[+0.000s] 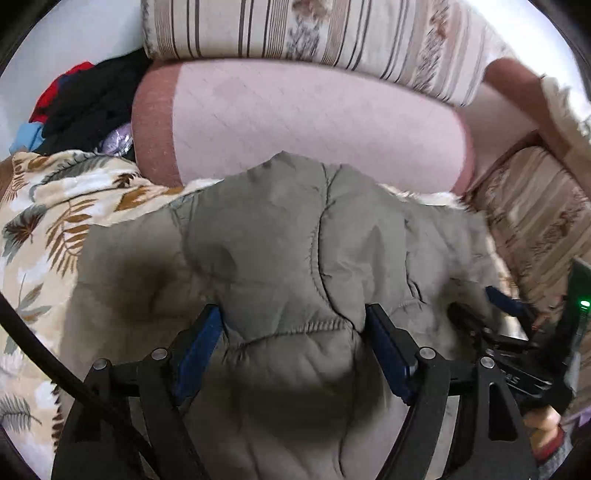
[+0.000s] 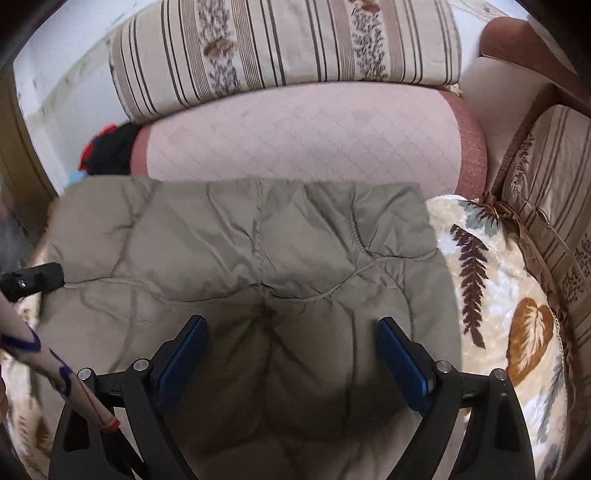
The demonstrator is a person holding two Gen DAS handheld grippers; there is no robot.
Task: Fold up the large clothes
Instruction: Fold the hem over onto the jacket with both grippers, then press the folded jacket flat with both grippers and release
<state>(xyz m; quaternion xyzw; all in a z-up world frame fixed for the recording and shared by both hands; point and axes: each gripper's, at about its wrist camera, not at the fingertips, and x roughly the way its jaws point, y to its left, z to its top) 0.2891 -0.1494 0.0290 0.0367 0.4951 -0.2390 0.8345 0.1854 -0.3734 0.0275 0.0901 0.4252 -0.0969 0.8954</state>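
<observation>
A large khaki quilted jacket (image 1: 280, 251) lies on a leaf-print blanket (image 1: 44, 206) over a sofa seat. In the left wrist view my left gripper (image 1: 293, 321) is open, its blue-padded fingers (image 1: 201, 339) pressed down on the jacket with a padded bulge between them. The right gripper shows at the right edge of that view (image 1: 506, 302), blurred. In the right wrist view the jacket (image 2: 236, 236) lies as a broad flat slab, and my right gripper (image 2: 291, 332) is open just above its near part. The left gripper's tip (image 2: 37, 278) shows at the jacket's left edge.
A pink quilted seat cushion (image 1: 303, 122) lies behind the jacket, with a striped floral back cushion (image 1: 332, 33) above it. A heap of black, red and blue clothes (image 1: 85, 103) sits at the far left. A striped armrest cushion (image 2: 554, 192) stands at the right.
</observation>
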